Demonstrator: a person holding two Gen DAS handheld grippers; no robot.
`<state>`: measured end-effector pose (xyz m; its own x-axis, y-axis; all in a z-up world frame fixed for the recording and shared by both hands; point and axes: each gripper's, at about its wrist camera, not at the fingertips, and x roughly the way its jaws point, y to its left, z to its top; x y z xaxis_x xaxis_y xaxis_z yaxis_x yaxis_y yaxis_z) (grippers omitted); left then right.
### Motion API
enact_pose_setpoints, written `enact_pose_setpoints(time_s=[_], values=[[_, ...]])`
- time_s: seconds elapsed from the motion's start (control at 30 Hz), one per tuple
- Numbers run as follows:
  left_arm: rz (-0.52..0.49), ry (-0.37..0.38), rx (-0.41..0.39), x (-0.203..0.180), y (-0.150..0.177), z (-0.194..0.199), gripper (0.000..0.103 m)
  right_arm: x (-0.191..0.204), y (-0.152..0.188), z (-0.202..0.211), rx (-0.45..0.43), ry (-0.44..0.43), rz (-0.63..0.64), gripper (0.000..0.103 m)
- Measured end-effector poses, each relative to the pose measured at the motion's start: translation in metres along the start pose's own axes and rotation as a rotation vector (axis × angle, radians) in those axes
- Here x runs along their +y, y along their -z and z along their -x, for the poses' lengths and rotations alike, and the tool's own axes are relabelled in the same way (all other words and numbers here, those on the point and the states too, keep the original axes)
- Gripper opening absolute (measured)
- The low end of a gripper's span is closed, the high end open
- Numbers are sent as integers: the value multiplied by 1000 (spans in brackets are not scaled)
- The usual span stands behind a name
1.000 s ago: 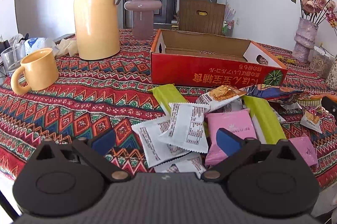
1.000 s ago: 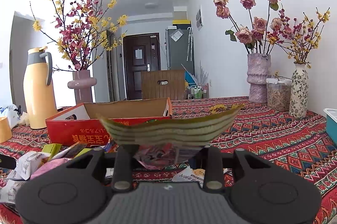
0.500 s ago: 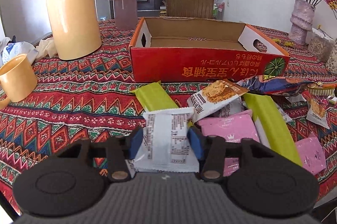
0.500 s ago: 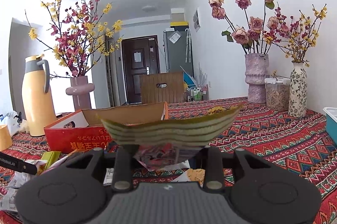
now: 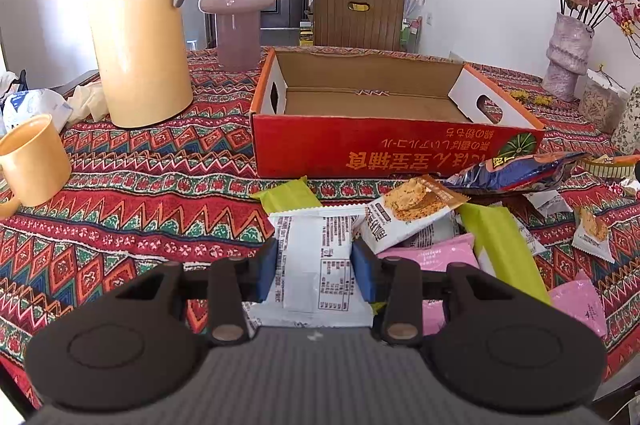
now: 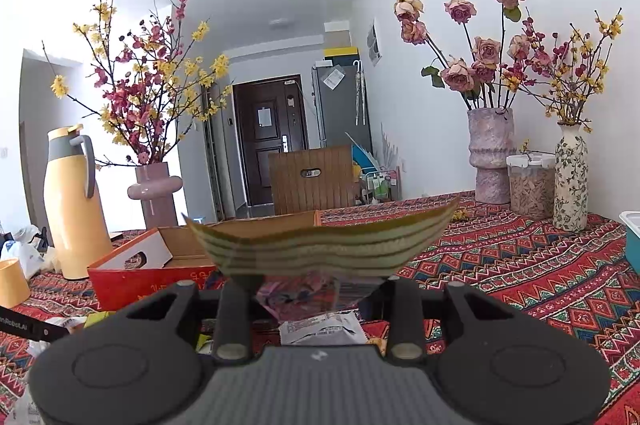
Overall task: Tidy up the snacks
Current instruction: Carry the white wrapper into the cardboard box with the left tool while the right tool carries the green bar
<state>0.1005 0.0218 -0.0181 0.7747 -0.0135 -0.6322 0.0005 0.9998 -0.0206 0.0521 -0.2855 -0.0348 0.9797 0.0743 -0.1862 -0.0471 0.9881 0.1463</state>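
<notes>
While the left gripper clamps its blue pads on the edges of a white snack packet just above the snack pile, the right gripper pinches a green-striped wrapper aloft. Both packets look light, soft and crinkly, probably slippery; gripping mid-body seems safest. Beyond them, an empty red cardboard box waits on the patterned tablecloth.

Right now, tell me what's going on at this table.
A person with a gripper in each hand is sorting snacks. The left gripper is clamped on a white snack packet from the pile in front of the red cardboard box, which looks empty. The right gripper holds a striped green wrapper above the table.
</notes>
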Motion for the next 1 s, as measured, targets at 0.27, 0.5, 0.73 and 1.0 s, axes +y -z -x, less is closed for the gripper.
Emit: enact_pose_setpoints(time_s=[0.27,0.5,0.73,1.0], values=[[-4,6,-48,-1,-21,5,40,3,-21,1,-54,-10,-1,33],[1,9,-74,-2,-39,1,40,10,-38,-8,-90,-25,10,33],[-6,11,-109,-4,-57,-3,40,18,-48,-31,-91,-47,24,33],[-8,5,-123,-8,-82,-21,40,34,-59,-78,-44,-85,55,33]])
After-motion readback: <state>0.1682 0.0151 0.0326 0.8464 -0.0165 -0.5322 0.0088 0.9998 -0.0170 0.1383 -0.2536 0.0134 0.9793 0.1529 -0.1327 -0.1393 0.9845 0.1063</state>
